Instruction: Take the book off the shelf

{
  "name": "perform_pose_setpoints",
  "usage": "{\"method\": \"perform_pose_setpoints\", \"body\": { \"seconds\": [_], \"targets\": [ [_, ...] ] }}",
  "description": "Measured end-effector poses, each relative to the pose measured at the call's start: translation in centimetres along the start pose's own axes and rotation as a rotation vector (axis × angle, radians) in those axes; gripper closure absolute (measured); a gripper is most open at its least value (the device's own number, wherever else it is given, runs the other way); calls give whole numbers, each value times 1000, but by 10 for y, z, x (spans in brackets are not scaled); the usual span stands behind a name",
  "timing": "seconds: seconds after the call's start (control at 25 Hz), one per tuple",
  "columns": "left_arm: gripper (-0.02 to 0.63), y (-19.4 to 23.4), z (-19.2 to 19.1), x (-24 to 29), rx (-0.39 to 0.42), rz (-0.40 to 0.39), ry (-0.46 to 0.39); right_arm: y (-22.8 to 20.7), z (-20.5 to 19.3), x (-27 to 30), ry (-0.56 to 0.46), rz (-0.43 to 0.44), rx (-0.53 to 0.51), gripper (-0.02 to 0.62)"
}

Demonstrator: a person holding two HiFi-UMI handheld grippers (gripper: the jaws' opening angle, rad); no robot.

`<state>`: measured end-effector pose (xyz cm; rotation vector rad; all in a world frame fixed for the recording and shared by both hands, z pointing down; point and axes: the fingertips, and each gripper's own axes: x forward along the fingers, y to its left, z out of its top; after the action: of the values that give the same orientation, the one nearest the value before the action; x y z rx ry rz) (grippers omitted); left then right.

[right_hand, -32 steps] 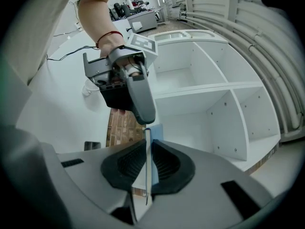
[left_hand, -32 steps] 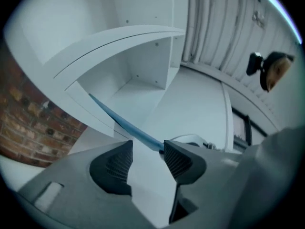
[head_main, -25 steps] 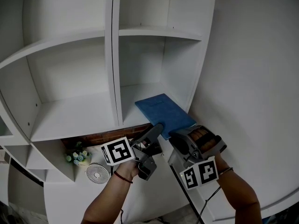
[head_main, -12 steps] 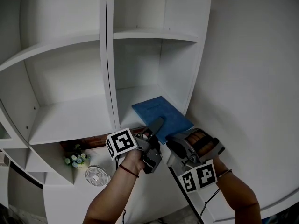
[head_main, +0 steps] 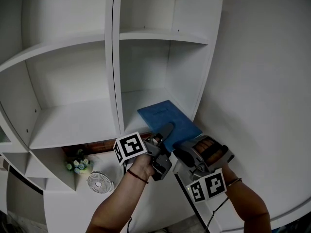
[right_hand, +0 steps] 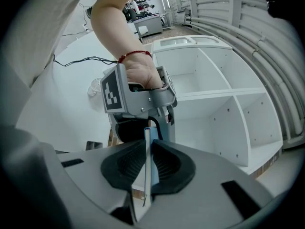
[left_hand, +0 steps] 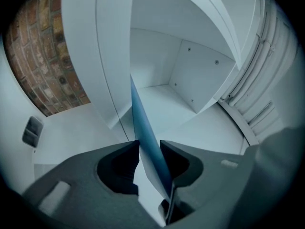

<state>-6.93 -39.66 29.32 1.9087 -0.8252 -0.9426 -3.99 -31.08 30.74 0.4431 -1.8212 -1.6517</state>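
Note:
A thin blue book [head_main: 167,116] lies flat in the lower right compartment of the white shelf [head_main: 116,72], its near end sticking out over the front edge. My right gripper [head_main: 184,144] is shut on the near right corner; in the right gripper view the book [right_hand: 148,168] stands edge-on between the pads of the right gripper [right_hand: 148,147]. My left gripper [head_main: 167,130] is at the near left edge. Its jaws have just been closing, and in the left gripper view both pads of the left gripper [left_hand: 149,144] rest against the book [left_hand: 143,120].
Below the shelf a white counter holds a small round fan [head_main: 101,182] and a pot of flowers [head_main: 78,164], with a strip of brick wall [head_main: 97,143] behind. A black cable [head_main: 201,212] hangs under my right hand. A white curved wall [head_main: 262,91] stands close on the right.
My left gripper has moved right to the book's near edge, rolled, and closed its jaws around that edge. The right gripper and the book have stayed where they were.

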Motion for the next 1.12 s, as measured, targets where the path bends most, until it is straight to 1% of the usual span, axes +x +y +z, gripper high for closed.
{"method": "perform_pose_setpoints", "body": {
  "seconds": [0.24, 0.36, 0.52, 0.6, 0.72, 0.88, 1.0, 1.12],
  "targets": [
    [520, 6, -1, -2, -21, 17, -13, 9, -1, 3, -4, 7, -29, 531],
    [537, 10, -2, -2, -32, 14, -16, 16, -2, 4, -7, 0, -41, 525],
    [548, 13, -5, -4, -41, 4, -10, 25, -5, -2, -6, 9, -12, 514],
    [552, 15, -7, -6, -31, 4, -5, 28, -7, -8, -7, 16, 19, 514],
    [555, 16, -10, -11, 16, 11, 12, 29, -10, -18, -25, 31, 126, 514],
    [555, 16, -15, -15, 69, 13, 31, 27, -13, -21, -55, 49, 346, 515],
    [557, 17, -20, -20, 104, 13, 42, 21, -14, -22, -83, 32, 504, 522],
    [557, 18, -24, -24, 119, 7, 49, 17, -13, -20, -102, 17, 618, 531]
  ]
}}
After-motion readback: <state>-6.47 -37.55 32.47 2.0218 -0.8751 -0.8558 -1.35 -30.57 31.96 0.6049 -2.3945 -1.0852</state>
